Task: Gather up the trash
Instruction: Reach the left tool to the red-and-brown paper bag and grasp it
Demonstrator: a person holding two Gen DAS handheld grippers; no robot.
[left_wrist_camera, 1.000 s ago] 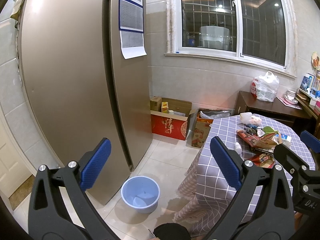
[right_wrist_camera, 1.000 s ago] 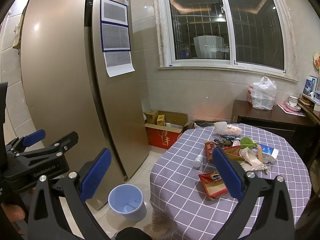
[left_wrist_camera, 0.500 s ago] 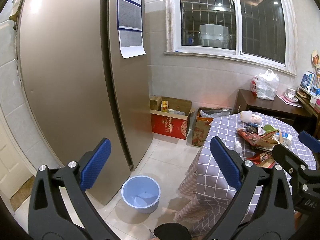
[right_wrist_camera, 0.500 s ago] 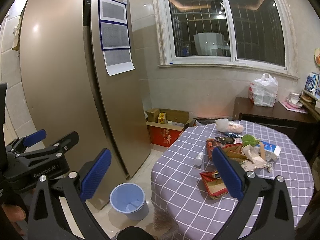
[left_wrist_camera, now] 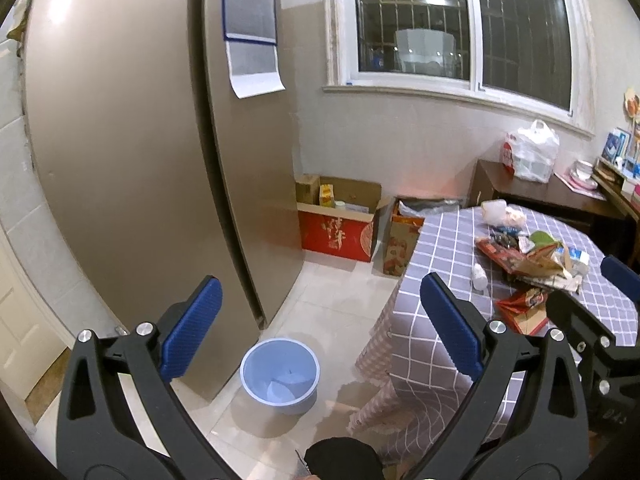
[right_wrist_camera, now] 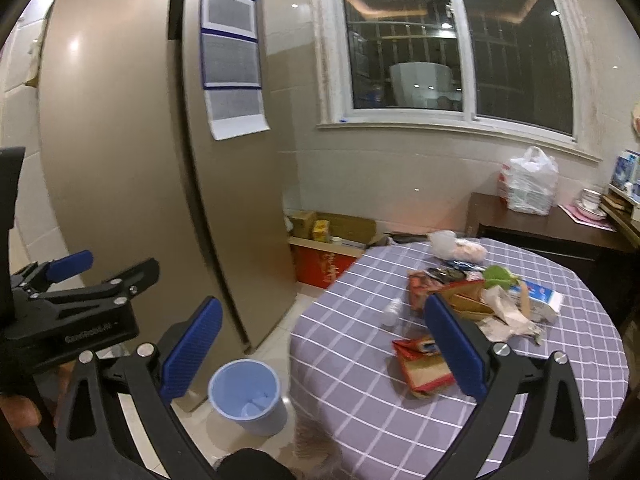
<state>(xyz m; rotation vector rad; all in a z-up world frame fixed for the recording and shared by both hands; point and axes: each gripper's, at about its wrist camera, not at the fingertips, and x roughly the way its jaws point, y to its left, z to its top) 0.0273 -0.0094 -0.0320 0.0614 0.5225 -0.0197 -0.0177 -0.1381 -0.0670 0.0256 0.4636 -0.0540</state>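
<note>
A heap of trash (right_wrist_camera: 476,300) lies on the round table with the purple checked cloth (right_wrist_camera: 400,420): red wrappers, crumpled paper, a green scrap, a small white bottle (right_wrist_camera: 391,311) and a flattened red carton (right_wrist_camera: 424,364). The same trash (left_wrist_camera: 532,264) shows at the right of the left wrist view. A light blue bin (left_wrist_camera: 280,374) stands on the floor between fridge and table, seen too as the bin (right_wrist_camera: 246,394) in the right wrist view. My left gripper (left_wrist_camera: 320,328) is open and holds nothing, above the bin. My right gripper (right_wrist_camera: 320,344) is open and holds nothing, short of the red carton.
A tall bronze fridge (left_wrist_camera: 140,140) fills the left. Open cardboard boxes (left_wrist_camera: 340,220) sit against the wall under the window. A dark sideboard (right_wrist_camera: 560,228) with a white plastic bag (right_wrist_camera: 528,180) stands behind the table. Pale floor tiles (left_wrist_camera: 332,312) lie between fridge and table.
Both views have shifted slightly; the right gripper has edged closer to the table and the trash sits larger in its view. Both grippers stay open.
</note>
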